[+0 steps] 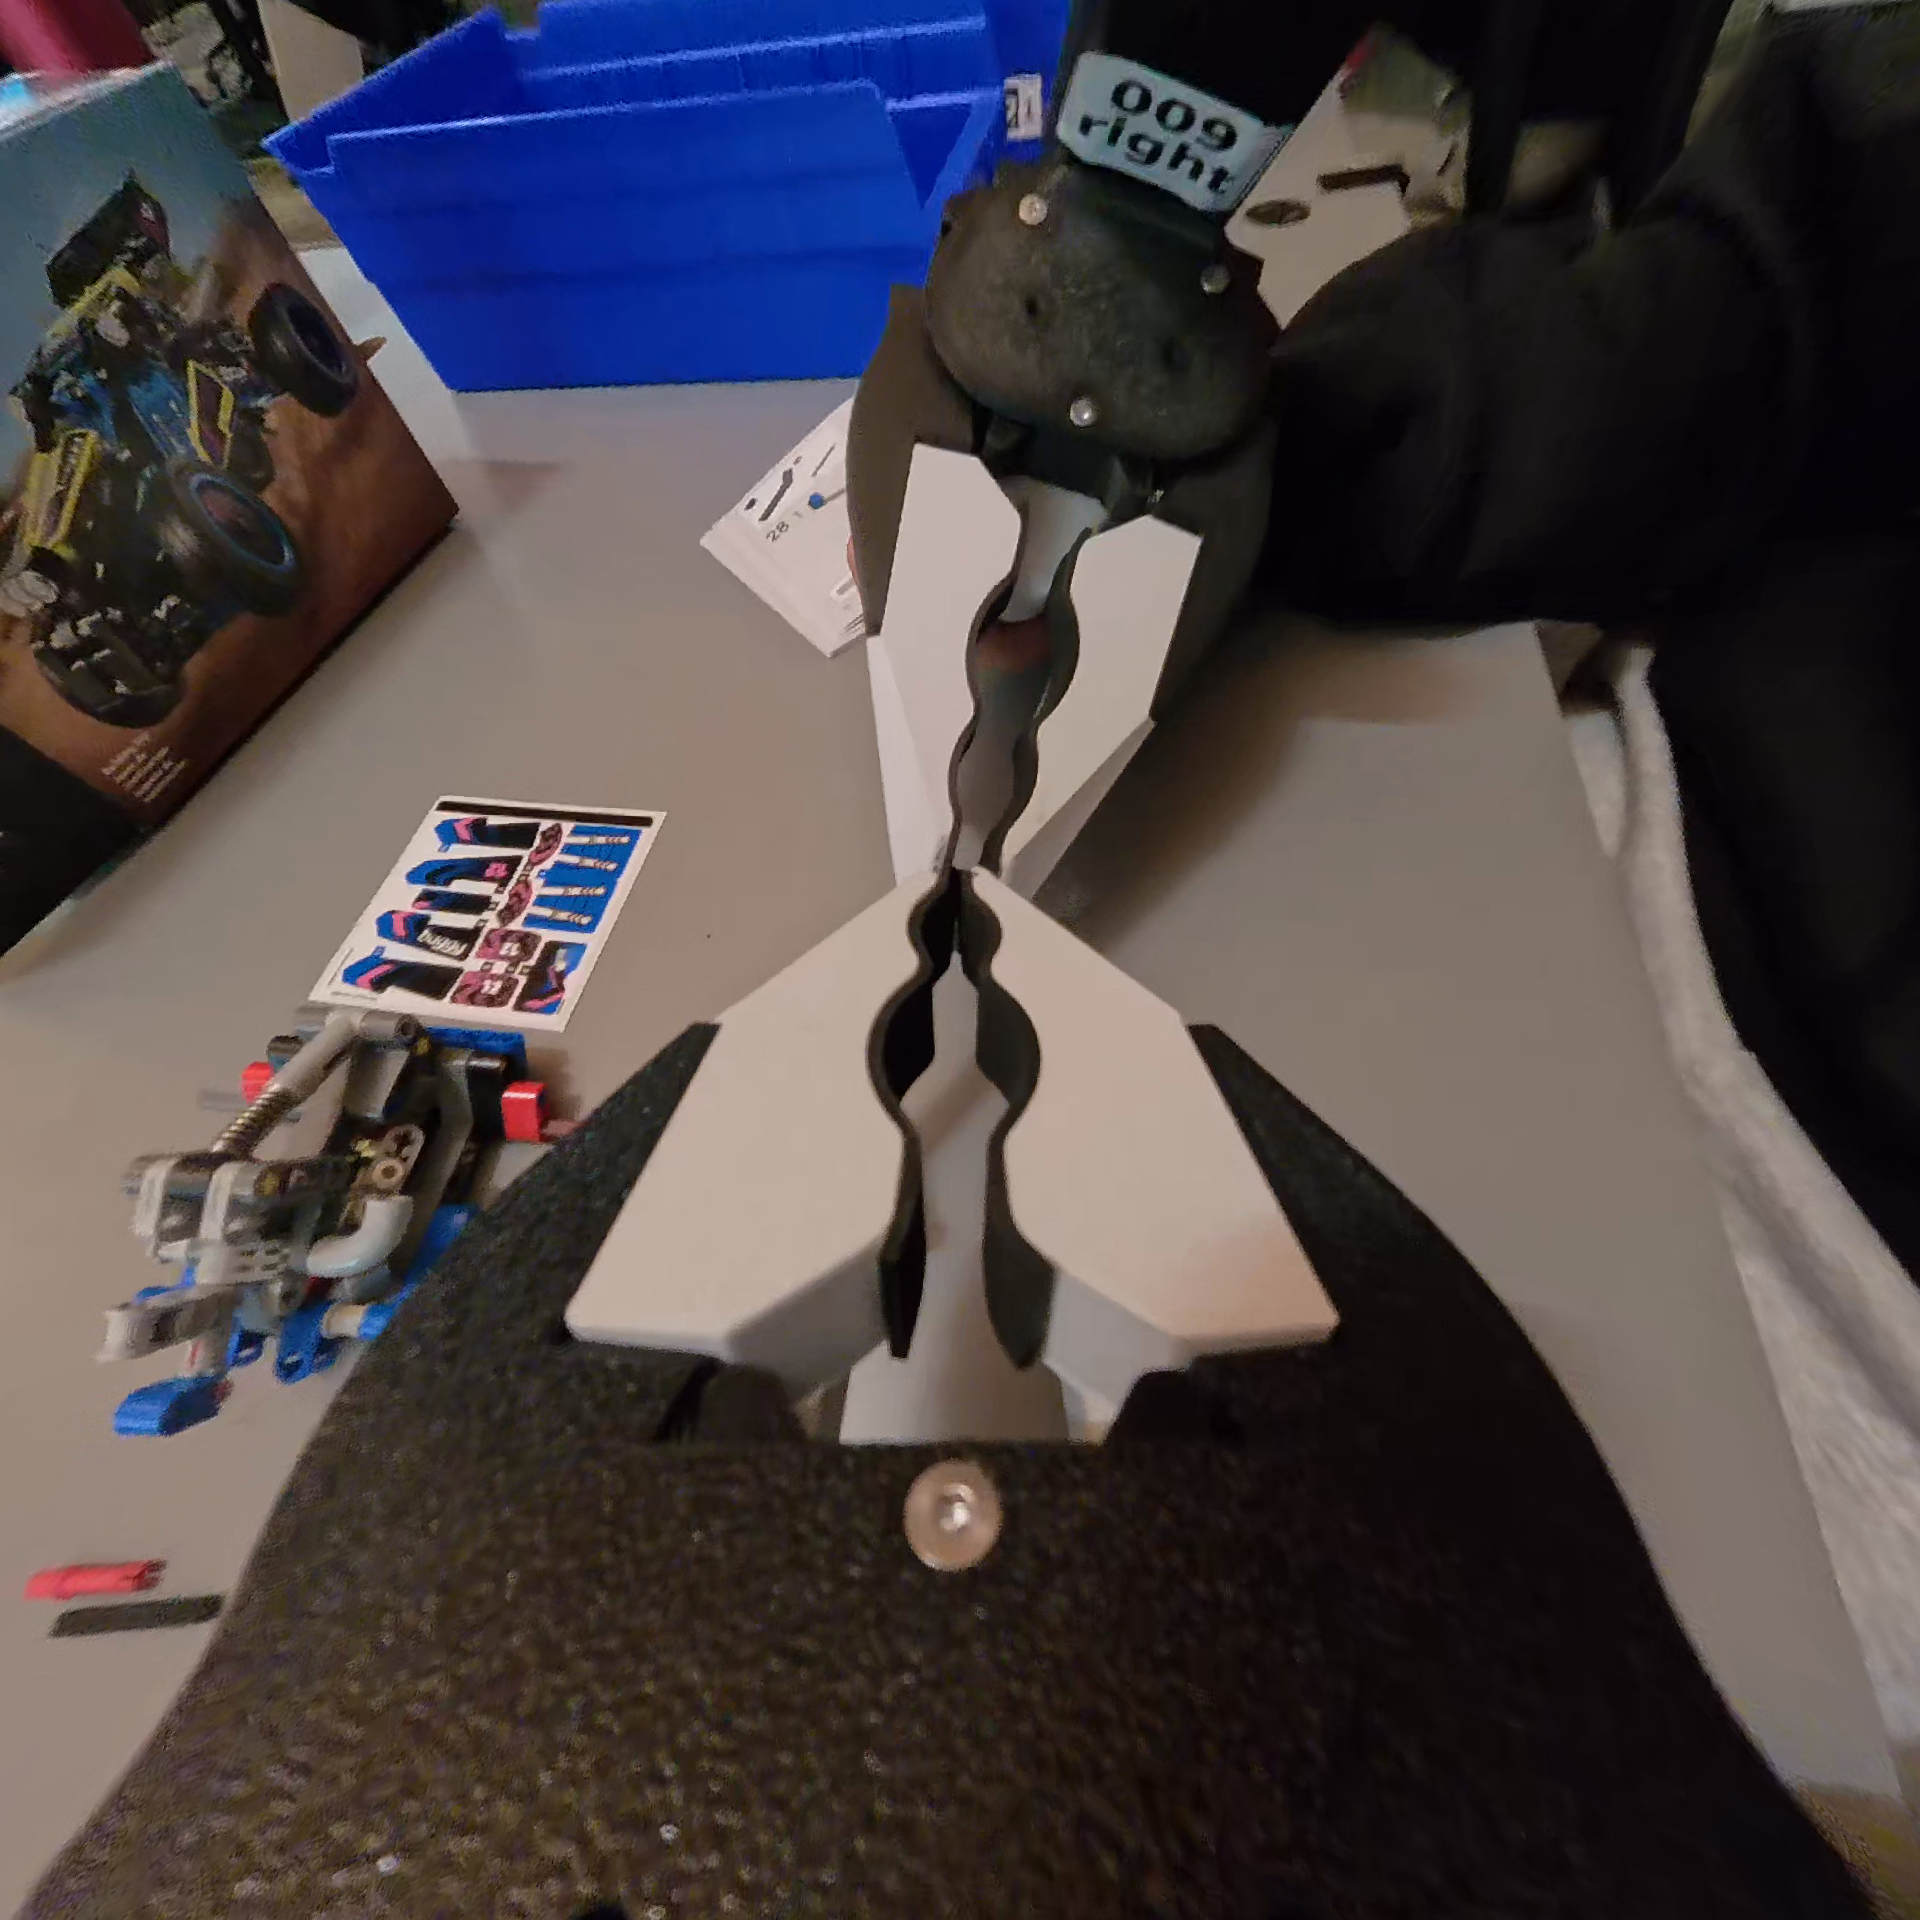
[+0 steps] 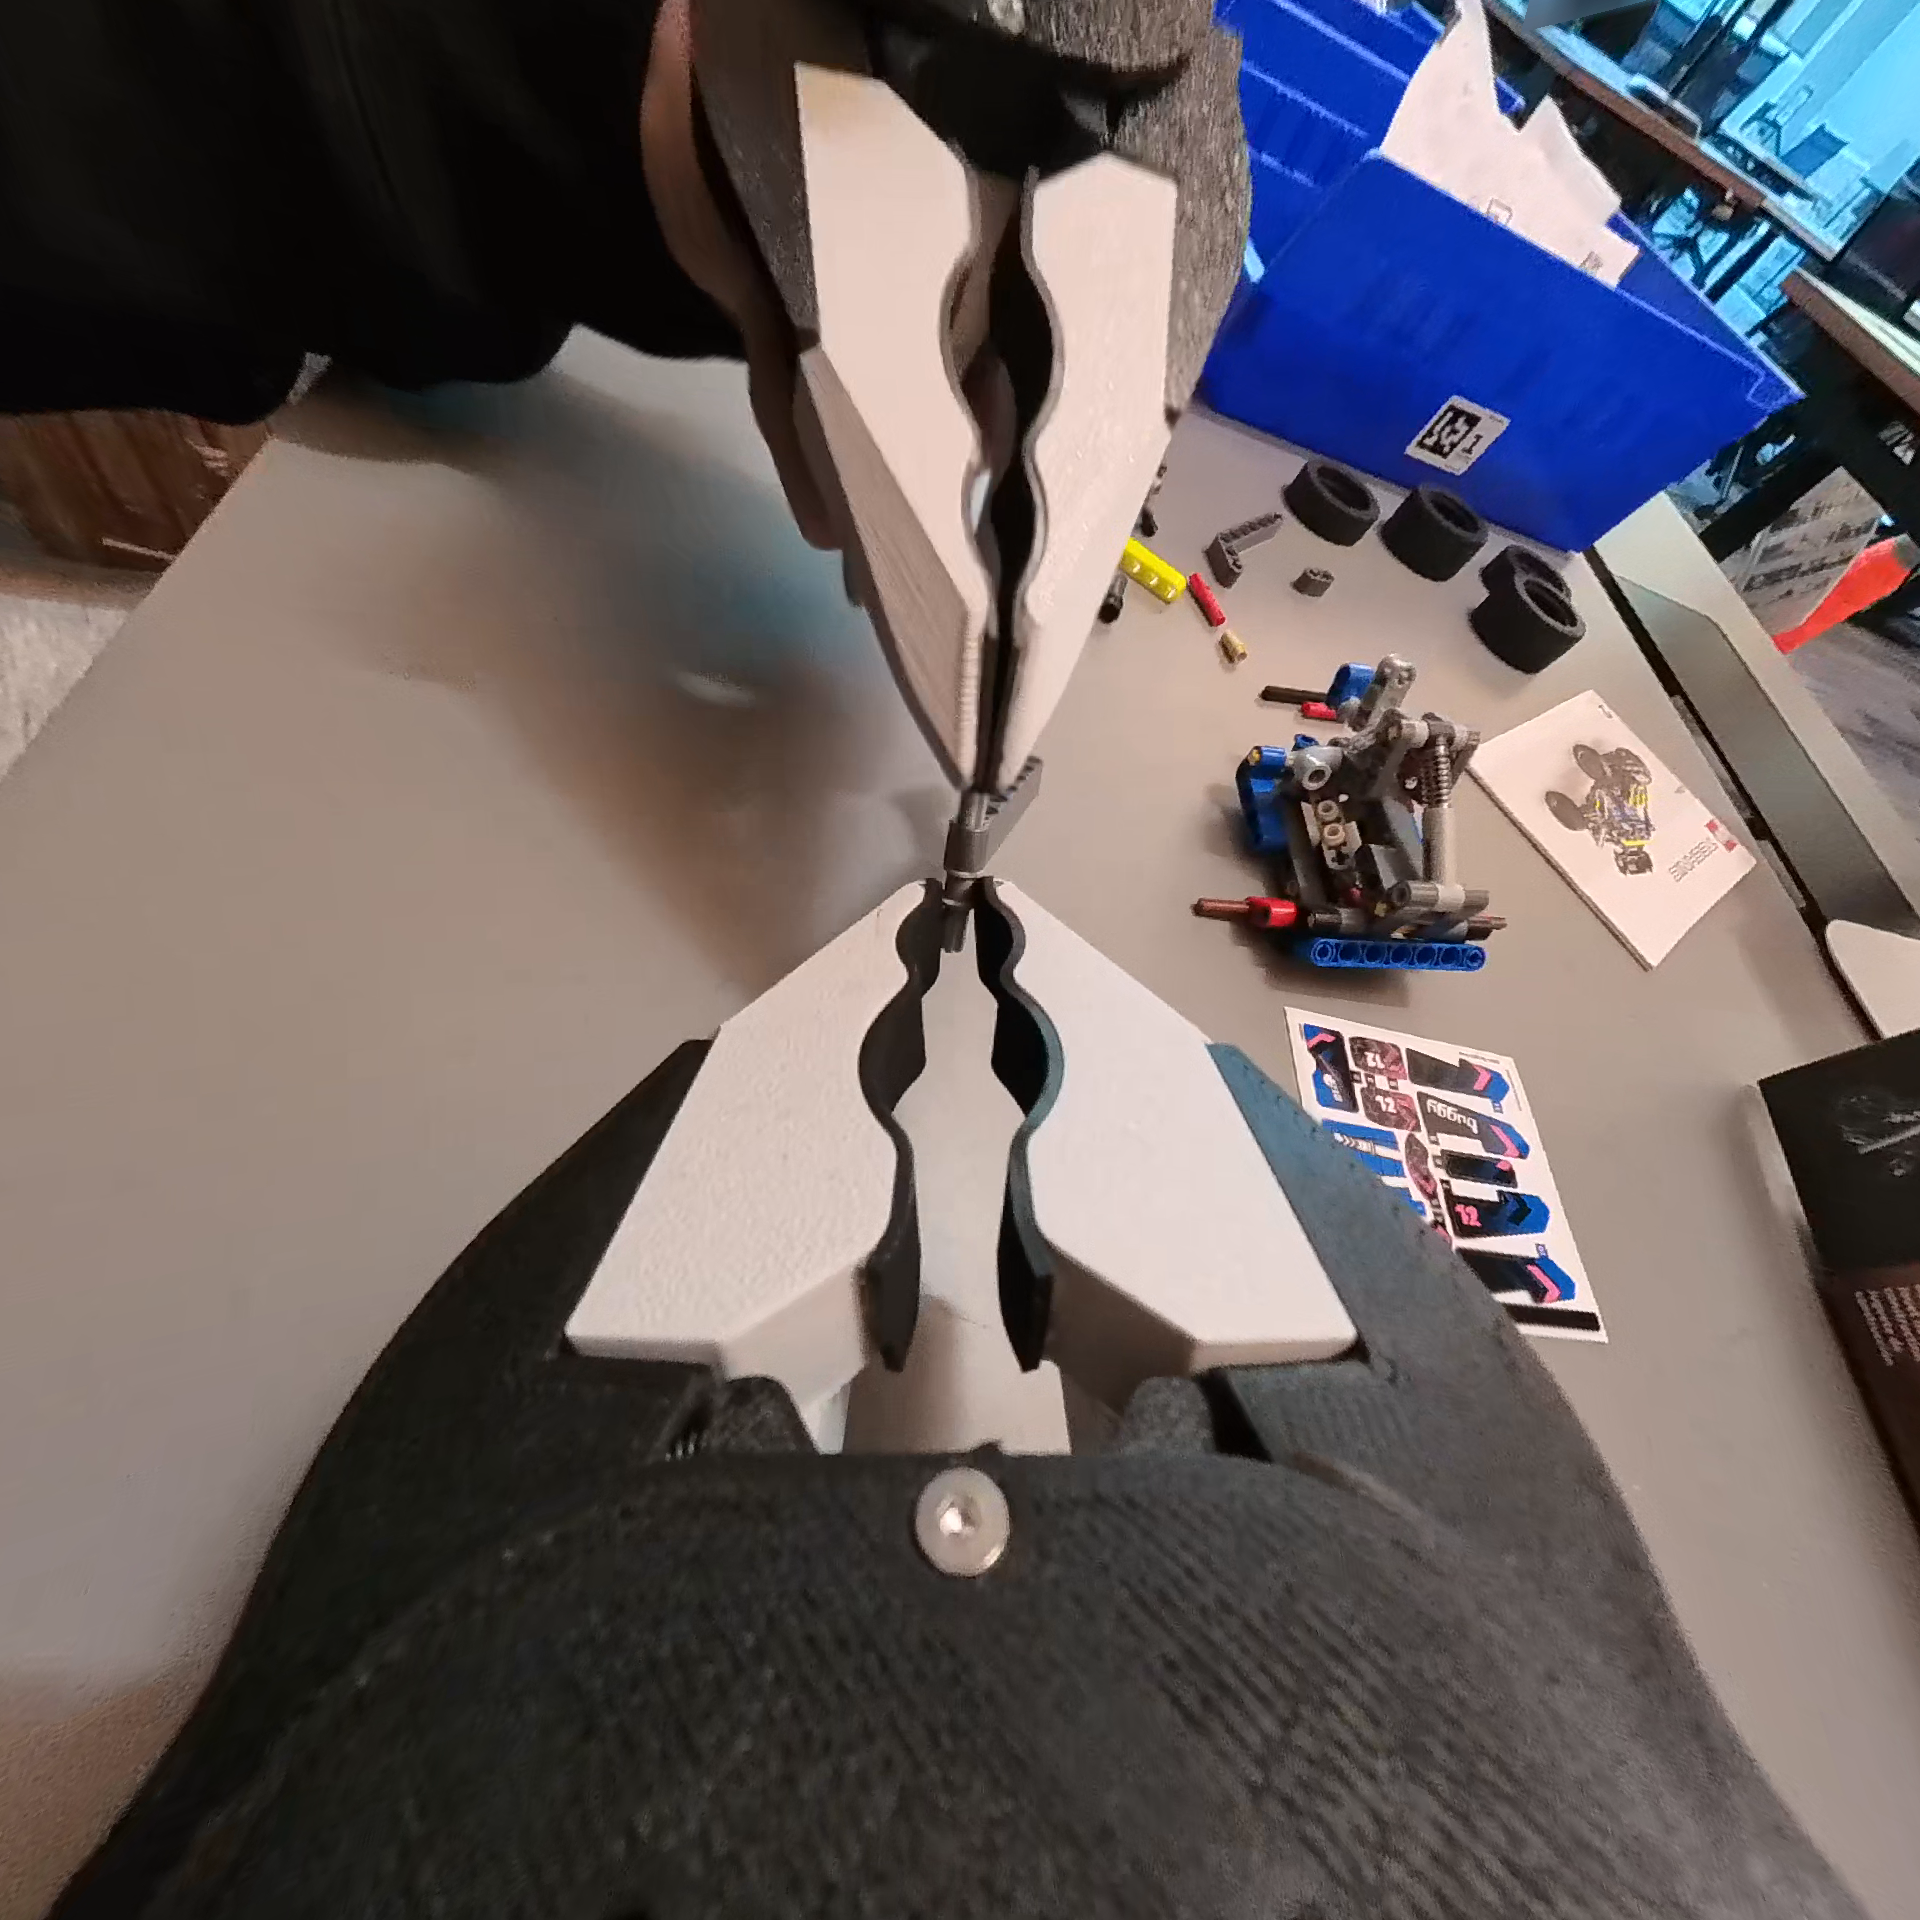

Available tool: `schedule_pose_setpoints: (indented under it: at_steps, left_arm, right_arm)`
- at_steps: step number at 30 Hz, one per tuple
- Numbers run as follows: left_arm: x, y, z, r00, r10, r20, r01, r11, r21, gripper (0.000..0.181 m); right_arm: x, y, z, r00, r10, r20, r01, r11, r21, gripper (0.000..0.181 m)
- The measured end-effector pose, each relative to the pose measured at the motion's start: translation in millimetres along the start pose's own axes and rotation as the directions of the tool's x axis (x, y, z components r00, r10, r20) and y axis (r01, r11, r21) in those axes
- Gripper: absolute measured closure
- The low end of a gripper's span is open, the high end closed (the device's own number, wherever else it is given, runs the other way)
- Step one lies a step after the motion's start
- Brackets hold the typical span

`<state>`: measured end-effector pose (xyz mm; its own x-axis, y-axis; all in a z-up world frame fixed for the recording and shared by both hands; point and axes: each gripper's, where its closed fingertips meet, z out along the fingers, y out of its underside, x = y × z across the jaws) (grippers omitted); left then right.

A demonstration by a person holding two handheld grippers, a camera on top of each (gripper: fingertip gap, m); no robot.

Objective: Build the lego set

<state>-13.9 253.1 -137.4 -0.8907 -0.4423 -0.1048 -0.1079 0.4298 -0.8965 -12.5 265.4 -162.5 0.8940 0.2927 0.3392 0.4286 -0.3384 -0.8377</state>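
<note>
My two grippers meet tip to tip above the grey table (image 2: pixel 416 779). In the right wrist view, my right gripper (image 2: pixel 958 906) is shut on a small dark grey pin (image 2: pixel 954 920). The left gripper (image 2: pixel 992 774) comes down from above, shut on a short dark grey beam (image 2: pixel 1003 805) that touches the pin's end. In the left wrist view, my left gripper (image 1: pixel 954 891) is shut, and the right gripper (image 1: pixel 971 847) faces it; both pieces are almost hidden there. The partly built blue and grey buggy (image 2: pixel 1371 831) lies on the table to the right, apart from both grippers, and also shows in the left wrist view (image 1: pixel 301 1174).
A sticker sheet (image 2: pixel 1444 1164) lies near the buggy. An instruction booklet (image 2: pixel 1610 831), several black tyres (image 2: pixel 1434 535) and small loose pieces such as a yellow beam (image 2: pixel 1153 571) lie beyond. Blue bins (image 1: pixel 644 208) stand at the back. The set's box (image 1: pixel 177 416) stands left. A red pin (image 1: pixel 94 1579) lies near the left edge. Left and right tips are no more than a few centimetres apart.
</note>
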Motion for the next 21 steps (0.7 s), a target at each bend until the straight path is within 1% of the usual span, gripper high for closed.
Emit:
schedule_pose_setpoints:
  at_steps: [1, 3, 5, 7, 11, 13, 16, 21]
  left_arm:
    - [-0.3, 0.0, -0.1, 1.000, 0.005, 0.007, -0.005, 1.000, -0.009, 0.181]
    - [-1.0, 0.7, -2.9, 1.000, 0.016, 0.019, -0.016, 0.999, -0.029, 0.173]
    - [-2.0, 3.7, -5.8, 0.999, 0.035, 0.032, -0.033, 0.998, -0.059, 0.172]
    - [-1.3, 5.0, -4.3, 0.998, 0.048, 0.035, -0.045, 0.996, -0.079, 0.178]
    - [0.5, 8.0, 2.0, 0.998, 0.061, 0.033, -0.057, 0.992, -0.111, 0.180]
    - [-2.1, 6.1, 0.2, 0.996, 0.077, 0.051, -0.071, 0.992, -0.104, 0.180]
    - [-2.0, 2.5, -2.6, 0.998, 0.048, 0.042, -0.045, 0.997, -0.067, 0.180]
    - [0.9, 4.7, -1.9, 0.998, 0.052, 0.021, -0.050, 0.996, -0.076, 0.181]
  right_arm:
    - [0.0, 0.6, 0.3, 1.000, -0.001, -0.001, 0.001, 1.000, -0.002, 0.176]
    - [0.7, 0.3, -0.4, 1.000, 0.003, -0.005, -0.003, 1.000, 0.000, 0.177]
    - [0.9, 1.4, -0.8, 1.000, 0.007, -0.005, -0.007, 1.000, -0.002, 0.176]
    - [0.5, 0.3, -0.6, 1.000, 0.004, -0.005, -0.004, 1.000, 0.001, 0.177]
    - [-2.7, 1.5, 2.6, 1.000, -0.016, -0.001, 0.016, 1.000, -0.020, 0.176]
    - [-2.0, 0.9, 2.5, 1.000, -0.007, -0.005, 0.007, 1.000, -0.014, 0.176]
    - [0.3, -0.8, 0.2, 1.000, 0.009, -0.007, -0.009, 1.000, 0.003, 0.176]
    - [-1.8, 1.4, 2.2, 1.000, -0.002, -0.005, 0.002, 1.000, -0.017, 0.176]
